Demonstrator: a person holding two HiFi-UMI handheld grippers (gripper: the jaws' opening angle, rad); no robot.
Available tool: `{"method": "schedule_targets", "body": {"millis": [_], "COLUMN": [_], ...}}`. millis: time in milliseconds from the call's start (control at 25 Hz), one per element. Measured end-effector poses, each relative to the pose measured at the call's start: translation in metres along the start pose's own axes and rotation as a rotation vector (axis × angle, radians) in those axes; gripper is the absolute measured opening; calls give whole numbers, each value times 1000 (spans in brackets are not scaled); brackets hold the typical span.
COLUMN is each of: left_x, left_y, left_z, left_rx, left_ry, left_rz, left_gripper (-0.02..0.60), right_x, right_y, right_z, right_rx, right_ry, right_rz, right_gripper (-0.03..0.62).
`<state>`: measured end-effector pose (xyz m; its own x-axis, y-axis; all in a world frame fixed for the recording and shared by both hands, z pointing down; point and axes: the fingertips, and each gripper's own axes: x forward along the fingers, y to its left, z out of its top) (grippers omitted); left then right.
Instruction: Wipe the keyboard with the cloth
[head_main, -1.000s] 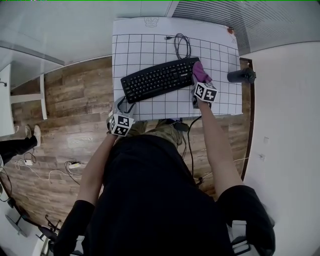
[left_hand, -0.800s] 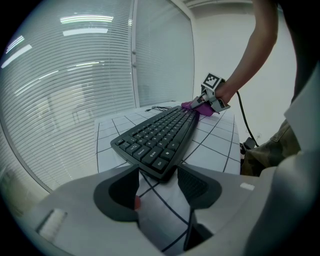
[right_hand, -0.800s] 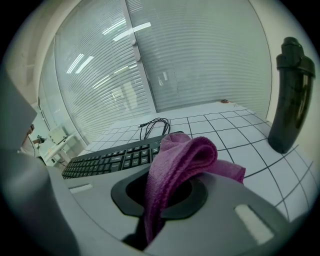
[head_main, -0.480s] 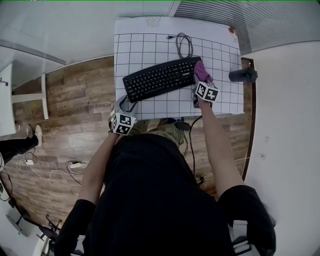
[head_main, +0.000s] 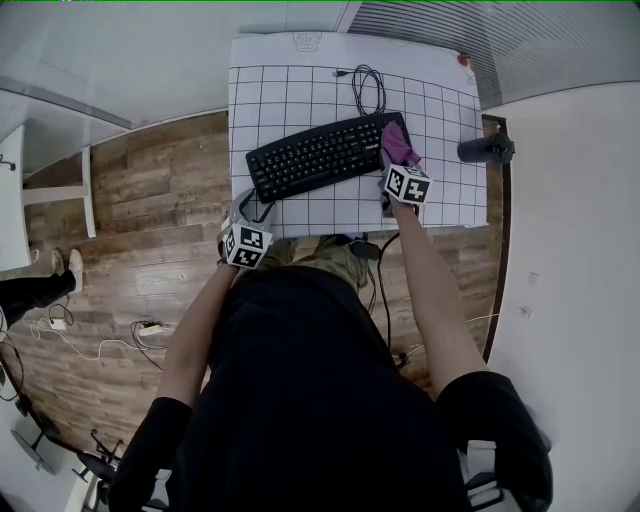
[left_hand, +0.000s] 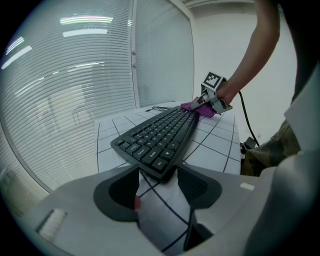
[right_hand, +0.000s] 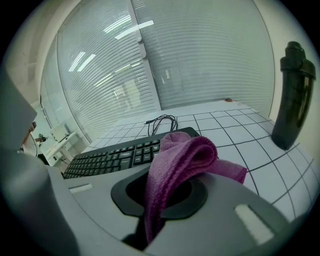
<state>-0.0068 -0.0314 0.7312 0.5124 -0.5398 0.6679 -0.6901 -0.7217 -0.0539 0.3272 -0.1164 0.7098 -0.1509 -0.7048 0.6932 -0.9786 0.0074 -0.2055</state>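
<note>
A black keyboard (head_main: 320, 155) lies slanted on the white gridded table (head_main: 290, 100). My right gripper (head_main: 392, 165) is shut on a purple cloth (head_main: 399, 145), which rests at the keyboard's right end. In the right gripper view the cloth (right_hand: 182, 160) bulges out between the jaws, just in front of the keyboard (right_hand: 120, 155). My left gripper (head_main: 248, 212) hovers at the table's front edge, open, with nothing between its fingers. The left gripper view looks along the keyboard (left_hand: 157, 140) toward the cloth (left_hand: 197, 109) and the right gripper (left_hand: 202, 102).
A dark bottle (head_main: 483, 151) stands at the table's right edge, seen tall in the right gripper view (right_hand: 295, 95). The keyboard's coiled cable (head_main: 365, 90) lies behind it. Wooden floor lies to the left of the table.
My right gripper has slid the cloth slightly left onto the keyboard's right end. The left gripper has stayed about where it was.
</note>
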Motion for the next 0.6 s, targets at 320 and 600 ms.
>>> {"method": "schedule_targets", "body": {"millis": [320, 600], "left_x": [0, 2], "left_y": [0, -1], "left_z": [-1, 1], "left_rx": [-2, 0], "left_ry": [3, 1], "left_rz": [4, 1], "left_gripper": [218, 218], "right_x": [1, 0], "right_y": [14, 15], "right_z": [-5, -6], "right_rx": [-7, 25], "right_ry": [15, 2], "right_rz": [33, 9], "right_gripper": [46, 46]}}
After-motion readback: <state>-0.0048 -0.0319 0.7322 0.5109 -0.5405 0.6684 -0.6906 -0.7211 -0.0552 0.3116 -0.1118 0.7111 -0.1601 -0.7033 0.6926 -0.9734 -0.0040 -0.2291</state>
